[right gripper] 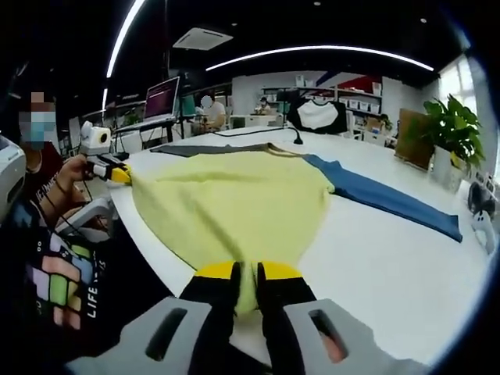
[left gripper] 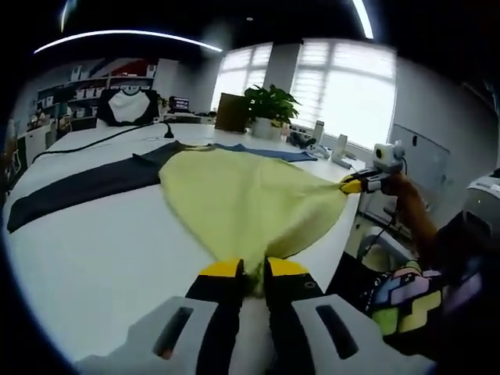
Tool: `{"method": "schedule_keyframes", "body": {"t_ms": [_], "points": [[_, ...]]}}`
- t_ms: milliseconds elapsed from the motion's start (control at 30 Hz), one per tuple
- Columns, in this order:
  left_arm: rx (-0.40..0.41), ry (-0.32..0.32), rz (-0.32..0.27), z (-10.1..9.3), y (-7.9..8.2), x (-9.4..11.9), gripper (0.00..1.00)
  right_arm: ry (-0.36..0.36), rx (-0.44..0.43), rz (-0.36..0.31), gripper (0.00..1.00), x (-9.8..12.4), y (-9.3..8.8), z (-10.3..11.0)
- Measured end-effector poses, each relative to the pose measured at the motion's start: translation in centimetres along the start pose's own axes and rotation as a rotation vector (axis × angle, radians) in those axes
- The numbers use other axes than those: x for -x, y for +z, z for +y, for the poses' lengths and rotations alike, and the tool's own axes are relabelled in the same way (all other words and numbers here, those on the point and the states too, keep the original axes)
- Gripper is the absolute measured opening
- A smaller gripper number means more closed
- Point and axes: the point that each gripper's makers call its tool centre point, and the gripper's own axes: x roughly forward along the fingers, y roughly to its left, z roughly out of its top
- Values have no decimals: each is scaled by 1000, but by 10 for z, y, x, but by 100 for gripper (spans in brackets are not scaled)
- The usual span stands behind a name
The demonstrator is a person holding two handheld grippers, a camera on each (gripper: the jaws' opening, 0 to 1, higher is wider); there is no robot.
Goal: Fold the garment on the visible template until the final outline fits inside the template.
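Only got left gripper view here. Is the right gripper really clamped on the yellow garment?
Observer: Yes. Right gripper view shows the right gripper up close, jaws shut on a bunched edge of the yellow garment.
Operator: How far does the blue piece run?
Observer: The blue cloth starts beside the yellow garment and lies as a long flat strip across the white table, on the potted plant side.
Operator: And the left gripper from that side?
Observer: The left gripper, held in a hand, pinches the garment's corner at the table edge.
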Motion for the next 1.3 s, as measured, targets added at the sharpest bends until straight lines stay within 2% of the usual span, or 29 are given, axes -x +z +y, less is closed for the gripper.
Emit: {"method": "schedule_keyframes", "body": {"t_ms": [167, 267, 400, 467, 600, 1000, 1300], "points": [[-28, 0, 10, -3, 2, 3, 12, -21, -27, -6, 10, 2, -2, 0], [-34, 4, 18, -4, 2, 4, 13, -6, 7, 1, 10, 3, -3, 5], [-65, 7, 10, -8, 8, 10, 13, -25, -39, -17, 10, 6, -3, 1], [-123, 36, -5, -6, 14, 13, 12, -31, -41, -14, 10, 4, -5, 4], [-134, 29, 6, -13, 16, 17, 13, -32, -28, -5, 10, 5, -7, 5], [-135, 30, 51, -11, 7, 19, 13, -54, -45, -18, 9, 19, -7, 1], [-134, 48, 44, -11, 11, 22, 13, -49, -53, -19, 5, 25, -6, 3]]}}
